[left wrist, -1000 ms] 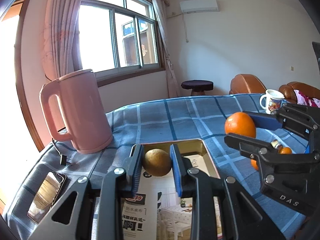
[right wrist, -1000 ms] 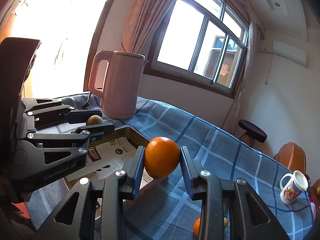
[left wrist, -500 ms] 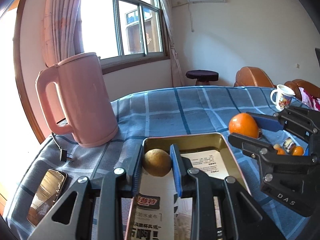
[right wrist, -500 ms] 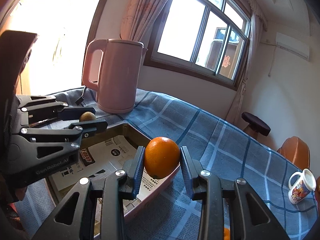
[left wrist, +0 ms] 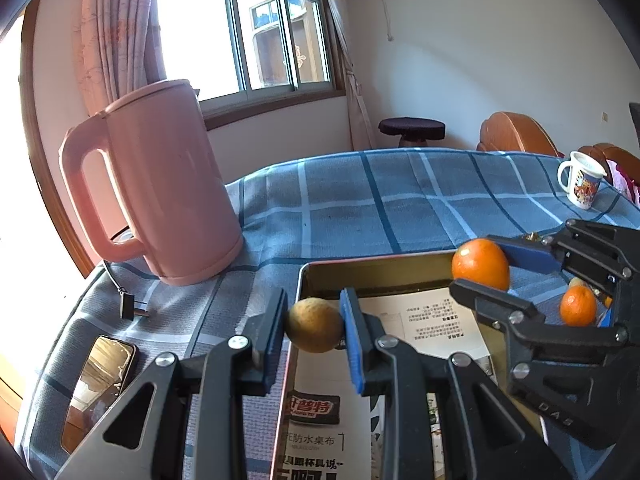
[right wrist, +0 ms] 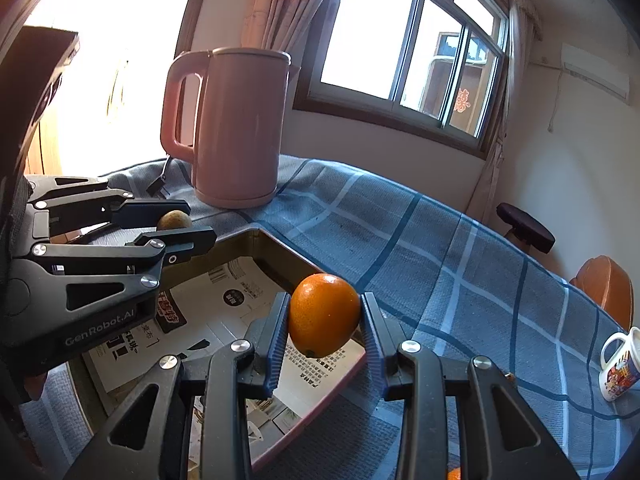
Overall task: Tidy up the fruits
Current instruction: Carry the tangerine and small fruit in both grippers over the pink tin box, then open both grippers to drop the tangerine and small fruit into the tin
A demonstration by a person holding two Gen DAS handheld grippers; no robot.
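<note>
Left tongs (left wrist: 314, 330) pinch brown fruit (left wrist: 315, 330) over tray rim (left wrist: 298, 280); right tongs (right wrist: 324, 316) pinch orange (right wrist: 323, 314) above tray.

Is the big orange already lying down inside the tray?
No, the orange is clamped between the pads of the right hand-held gripper, held in the air above the tray's paper-lined bottom.

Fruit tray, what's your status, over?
Left gripper shut on brownish fruit. Right gripper shut on orange. Both over tray. Nothing in the way.
</note>
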